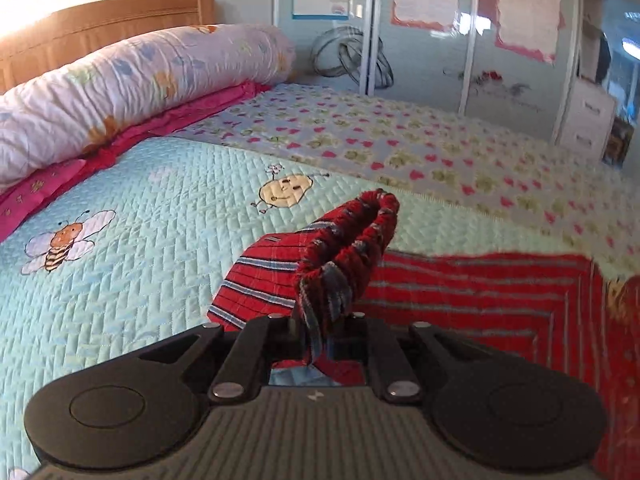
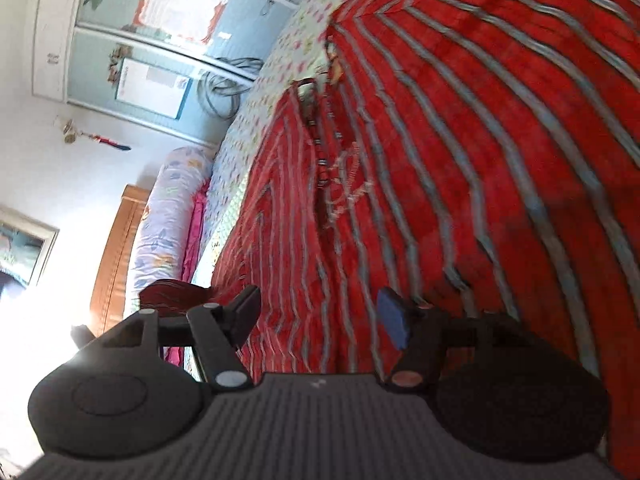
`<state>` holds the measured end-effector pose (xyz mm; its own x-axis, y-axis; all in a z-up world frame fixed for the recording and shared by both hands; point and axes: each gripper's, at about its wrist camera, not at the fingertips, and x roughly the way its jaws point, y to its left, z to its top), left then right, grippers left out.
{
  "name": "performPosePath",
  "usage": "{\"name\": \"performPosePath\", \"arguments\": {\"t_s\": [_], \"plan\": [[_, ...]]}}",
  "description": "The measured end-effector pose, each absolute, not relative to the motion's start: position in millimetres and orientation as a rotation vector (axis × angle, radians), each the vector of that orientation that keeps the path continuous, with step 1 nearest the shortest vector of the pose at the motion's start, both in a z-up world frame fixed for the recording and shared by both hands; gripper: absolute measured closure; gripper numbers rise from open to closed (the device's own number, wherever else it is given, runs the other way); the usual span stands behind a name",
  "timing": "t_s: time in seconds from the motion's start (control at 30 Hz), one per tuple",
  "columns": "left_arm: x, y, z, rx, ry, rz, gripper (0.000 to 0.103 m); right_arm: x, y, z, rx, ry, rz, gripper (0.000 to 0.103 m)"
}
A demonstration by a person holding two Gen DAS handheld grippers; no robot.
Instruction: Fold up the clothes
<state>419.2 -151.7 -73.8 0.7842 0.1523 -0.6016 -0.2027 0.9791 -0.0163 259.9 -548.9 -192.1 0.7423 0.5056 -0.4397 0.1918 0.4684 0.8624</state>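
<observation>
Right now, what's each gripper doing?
Left gripper: closed on the red striped garment's cuff.
Right gripper: open, holding nothing, over the garment.

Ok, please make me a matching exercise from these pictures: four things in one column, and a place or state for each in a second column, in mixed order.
Things:
1. left tool
2. right tool
3. rolled duvet
4. bee picture

Place or state:
A. lies along the wooden headboard
B. open, nothing between its pads
C. stitched on the light blue quilt
D. shut on the cuff of the red striped garment

Pairs: 1-D, 2-B, 3-A, 4-C
</observation>
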Motion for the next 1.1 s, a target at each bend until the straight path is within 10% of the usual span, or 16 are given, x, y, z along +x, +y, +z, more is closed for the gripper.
{"name": "performPosePath", "arguments": {"t_s": [0.83, 1.1], "plan": [[401, -314, 36, -0.125, 0.477, -0.412, 0.096, 188, -576, -201, 1.250, 0.663, 0.169, 0.036], [313, -426, -96, 0.291, 0.738, -0.832, 0.096, 171, -601, -207, 1.272, 0.634, 0.120, 0.035]]}}
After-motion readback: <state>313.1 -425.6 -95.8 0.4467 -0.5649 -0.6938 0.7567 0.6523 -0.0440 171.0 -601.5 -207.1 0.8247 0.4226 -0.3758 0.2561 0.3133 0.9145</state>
